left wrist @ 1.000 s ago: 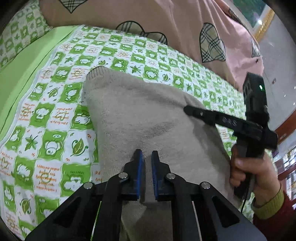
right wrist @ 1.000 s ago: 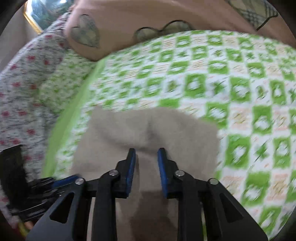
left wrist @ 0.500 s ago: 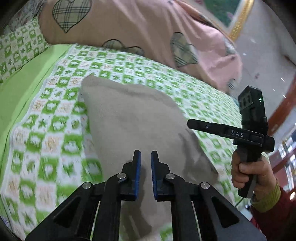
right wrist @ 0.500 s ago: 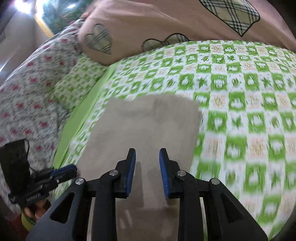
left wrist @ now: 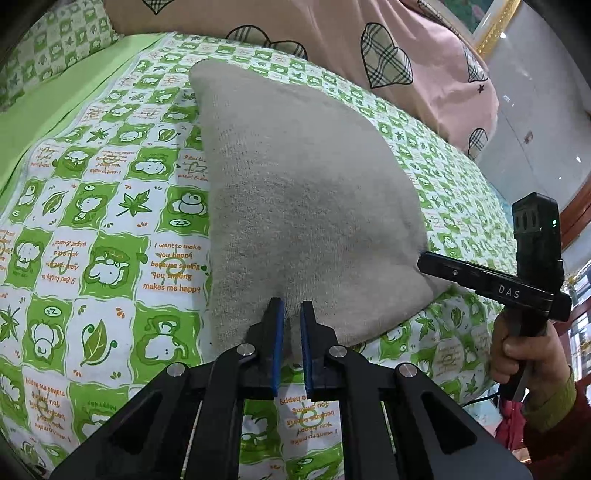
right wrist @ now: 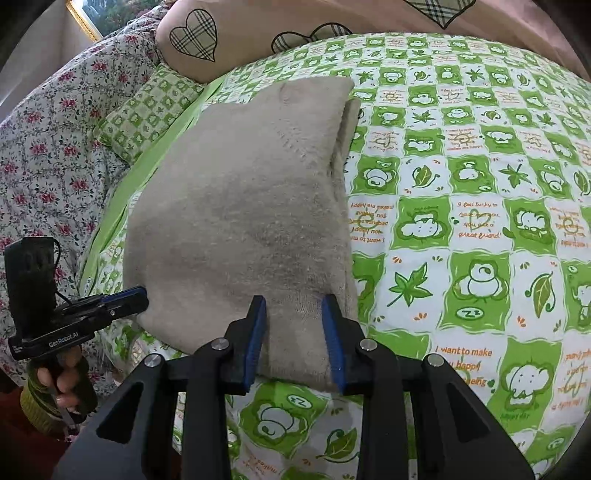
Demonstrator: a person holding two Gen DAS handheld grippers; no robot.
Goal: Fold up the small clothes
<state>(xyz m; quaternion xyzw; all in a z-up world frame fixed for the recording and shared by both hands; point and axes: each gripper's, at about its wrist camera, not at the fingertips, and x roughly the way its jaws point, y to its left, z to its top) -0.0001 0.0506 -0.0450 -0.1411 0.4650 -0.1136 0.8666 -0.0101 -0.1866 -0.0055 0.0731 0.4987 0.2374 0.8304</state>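
A beige knitted garment (left wrist: 303,192) lies folded flat on the green patterned bed sheet (left wrist: 110,221); it also shows in the right wrist view (right wrist: 243,221). My left gripper (left wrist: 291,314) sits at the garment's near edge, its jaws a narrow gap apart with a pinch of the fabric edge between them. My right gripper (right wrist: 293,308) is open, its jaws wide on either side of the garment's near right corner. The right gripper (left wrist: 428,264) shows in the left wrist view at the garment's right corner. The left gripper (right wrist: 142,295) shows in the right wrist view at the left corner.
A pink quilt with plaid hearts (left wrist: 332,33) lies behind the garment. A floral quilt (right wrist: 48,155) and a green checked pillow (right wrist: 147,110) are at the left. The sheet stretches to the right (right wrist: 480,221).
Both grippers have drawn back toward the near edge of the garment, which now lies flat and further away. The right gripper's jaws have opened wider.
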